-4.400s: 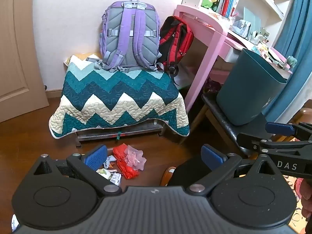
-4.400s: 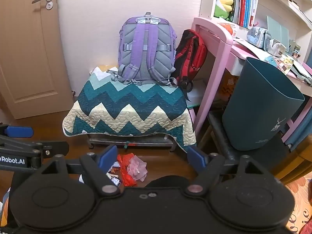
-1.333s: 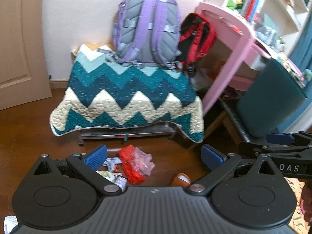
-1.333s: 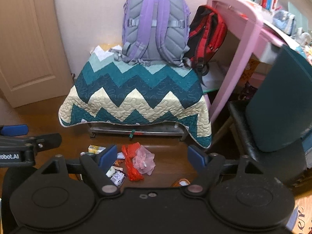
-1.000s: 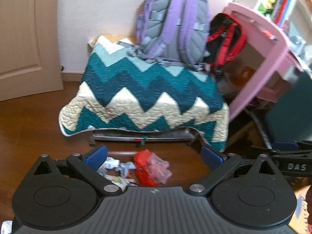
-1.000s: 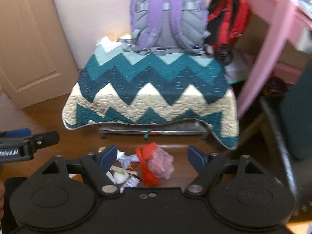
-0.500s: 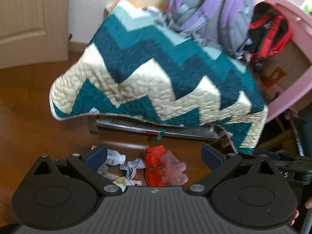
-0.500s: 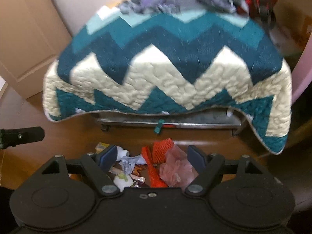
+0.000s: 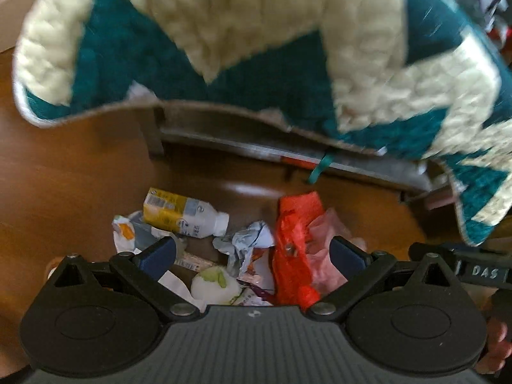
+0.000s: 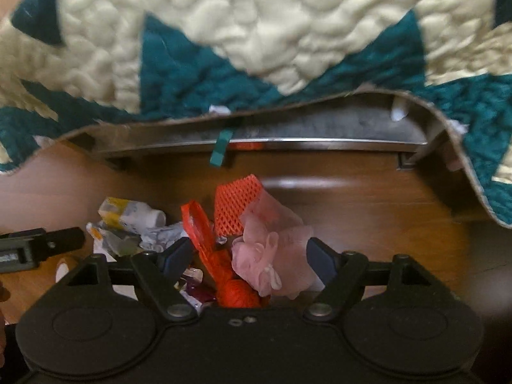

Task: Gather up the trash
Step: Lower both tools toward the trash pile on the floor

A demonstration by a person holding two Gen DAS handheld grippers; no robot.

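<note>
Both grippers point down at a small heap of trash on a brown wooden floor (image 9: 64, 172), each with its jaws spread wide and nothing between them. The left gripper (image 9: 252, 252) hangs low over the heap, its blue pads framing a crumpled paper wad (image 9: 249, 240) and a red mesh bag (image 9: 294, 233); the right gripper (image 10: 249, 254) hovers beside it, its pads bracketing the same red mesh bag (image 10: 236, 204) and a pink plastic bag (image 10: 272, 240) that lies against the mesh. A small white bottle (image 9: 185, 212) with a yellow label lies on its side at the far left edge of the heap, its cap toward the paper wad. Flat wrappers and a white, green-marked piece sit nearest the left gripper's body, partly hidden by it; what they are is hard to make out. Each gripper shows at the edge of the other's view, cut off by the frame. Behind the heap a teal-and-cream zigzag quilt (image 10: 243, 32), blurred, drapes over a low metal frame (image 10: 320, 142) on the floor, a teal tag (image 10: 220, 152) dangling from its edge.
</note>
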